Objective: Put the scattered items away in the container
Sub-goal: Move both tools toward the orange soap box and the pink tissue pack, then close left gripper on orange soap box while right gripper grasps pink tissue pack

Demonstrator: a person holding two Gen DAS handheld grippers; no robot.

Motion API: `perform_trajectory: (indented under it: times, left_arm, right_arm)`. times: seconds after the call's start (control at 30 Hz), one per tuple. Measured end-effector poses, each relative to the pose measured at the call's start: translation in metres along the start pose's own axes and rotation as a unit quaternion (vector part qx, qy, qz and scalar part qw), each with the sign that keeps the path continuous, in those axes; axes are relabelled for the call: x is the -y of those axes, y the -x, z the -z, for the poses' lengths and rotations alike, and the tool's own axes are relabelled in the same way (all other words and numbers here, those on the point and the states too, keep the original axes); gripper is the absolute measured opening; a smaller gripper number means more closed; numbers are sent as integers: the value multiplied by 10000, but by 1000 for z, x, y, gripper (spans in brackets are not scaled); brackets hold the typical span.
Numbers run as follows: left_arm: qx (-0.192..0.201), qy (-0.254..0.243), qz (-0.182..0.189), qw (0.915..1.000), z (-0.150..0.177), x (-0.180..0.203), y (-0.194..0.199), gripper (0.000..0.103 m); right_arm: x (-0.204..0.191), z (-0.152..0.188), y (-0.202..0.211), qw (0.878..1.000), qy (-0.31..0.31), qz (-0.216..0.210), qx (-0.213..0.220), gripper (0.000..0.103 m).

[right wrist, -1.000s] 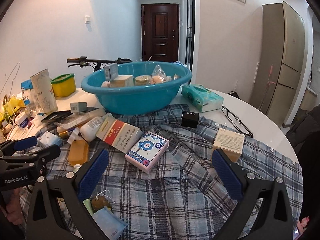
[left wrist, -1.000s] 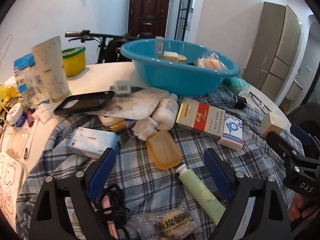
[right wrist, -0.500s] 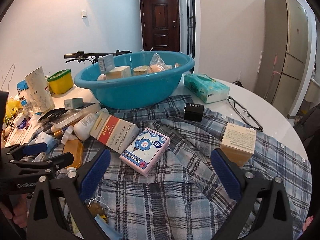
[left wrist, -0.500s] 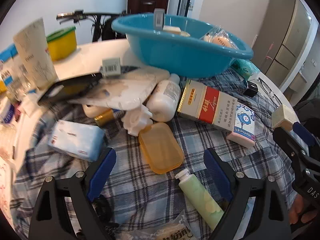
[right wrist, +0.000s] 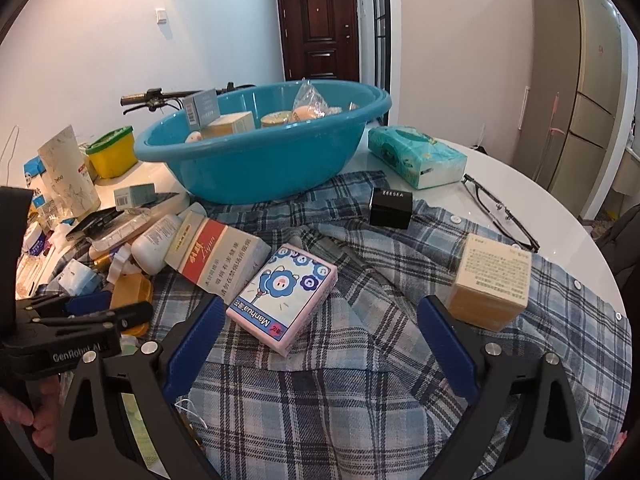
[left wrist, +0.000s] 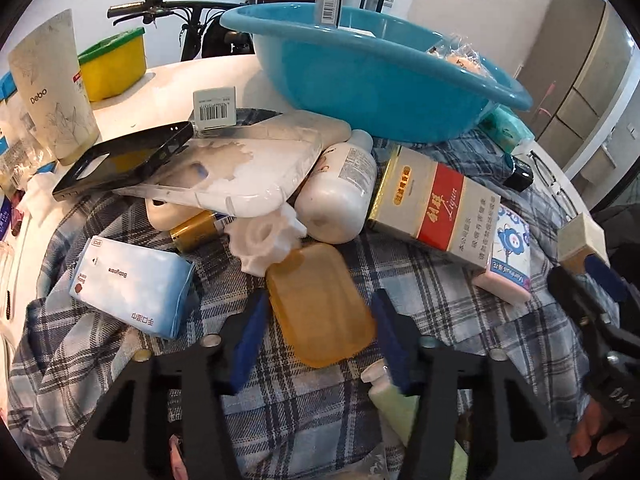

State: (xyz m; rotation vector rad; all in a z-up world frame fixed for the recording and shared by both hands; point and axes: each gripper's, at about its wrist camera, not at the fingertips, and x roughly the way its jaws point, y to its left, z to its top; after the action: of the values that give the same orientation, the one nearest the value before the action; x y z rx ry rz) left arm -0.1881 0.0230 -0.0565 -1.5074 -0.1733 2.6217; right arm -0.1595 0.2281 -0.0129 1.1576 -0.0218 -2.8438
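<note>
Round white table (right wrist: 448, 184) draped with a plaid shirt (right wrist: 320, 400), items scattered on both. Far left: 1 cream pouch (left wrist: 52, 92) upright, 1 yellow tub with green lid (left wrist: 116, 62) beside it. Left pile: 1 black phone case (left wrist: 124, 160) overlapping 1 clear phone case (left wrist: 240, 168); 1 pale blue tissue pack (left wrist: 128, 286) below them; 1 white bottle (left wrist: 340, 196) lying on its side. Left gripper (left wrist: 316, 332): jaws closing, the amber soap dish (left wrist: 320, 304) between the 2 blue pads, which stand beside its long edges; contact cannot be told. 1 green tube (left wrist: 392, 400) lies under the gripper. Centre: 1 red-and-gold carton (right wrist: 216, 256) touching 1 pink cartoon box (right wrist: 284, 300). Behind: blue basin (right wrist: 260, 160), already holding several boxes and a bagged item. Right gripper (right wrist: 320, 344): jaws spread wide and released, hovering over bare shirt just short of the pink cartoon box. Right: 1 black cube (right wrist: 390, 208), 1 beige box (right wrist: 492, 284), 1 green tissue pack (right wrist: 416, 156), 1 pair of glasses (right wrist: 500, 212).
</note>
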Motion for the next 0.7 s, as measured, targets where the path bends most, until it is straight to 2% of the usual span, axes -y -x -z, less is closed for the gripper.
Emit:
perform_trajectory:
  times: [0.13, 0.4, 0.7]
  left_arm:
    - [-4, 123, 87, 9999, -1, -7, 4, 54]
    - [185, 47, 47, 9998, 6, -11, 23, 54]
    - [179, 78, 114, 9997, 4, -12, 21, 54]
  right_arm:
    - [-7, 0, -8, 9999, 77, -10, -132, 96]
    - [-21, 1, -26, 9983, 288, 229, -459, 96]
    - [-30, -1, -48, 9956, 342, 358, -801, 96]
